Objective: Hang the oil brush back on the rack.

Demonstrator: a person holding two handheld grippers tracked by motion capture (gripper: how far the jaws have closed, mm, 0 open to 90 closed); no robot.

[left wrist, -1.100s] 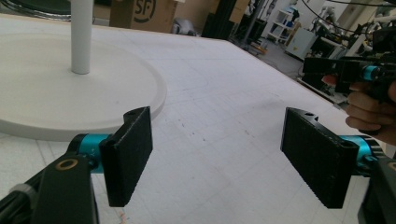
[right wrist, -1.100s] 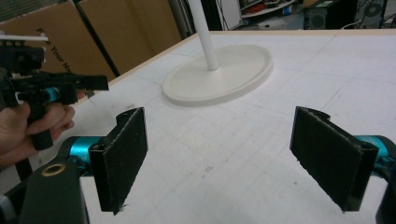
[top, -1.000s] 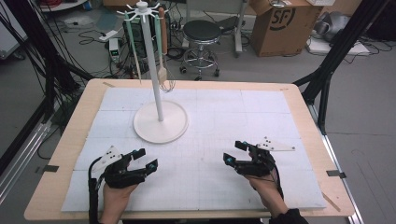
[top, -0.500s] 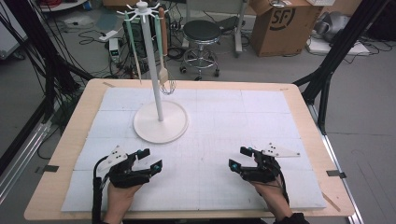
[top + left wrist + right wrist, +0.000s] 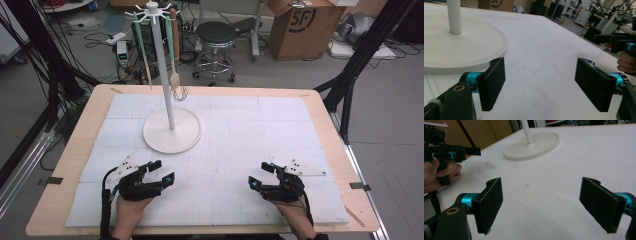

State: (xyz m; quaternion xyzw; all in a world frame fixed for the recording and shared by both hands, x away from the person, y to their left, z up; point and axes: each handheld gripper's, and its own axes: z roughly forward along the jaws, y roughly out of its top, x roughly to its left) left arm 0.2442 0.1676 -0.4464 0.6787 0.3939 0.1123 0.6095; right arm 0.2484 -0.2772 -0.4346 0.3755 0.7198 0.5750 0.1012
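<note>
Stand: a smooth white pole on a round flat base, standing on the white mat. It is the thing closest to the grippers.
Hanging things: a long green tool and a wire whisk hang from the stand's top.
Left gripper: flat black pads, jaws wide apart, holding nothing, near the stand's base.
Right gripper: jaws wide apart, holding nothing, farther from the stand.
In the way: bare mat lies between each gripper and the stand.

Grey floor; black stool; cardboard box.
</note>
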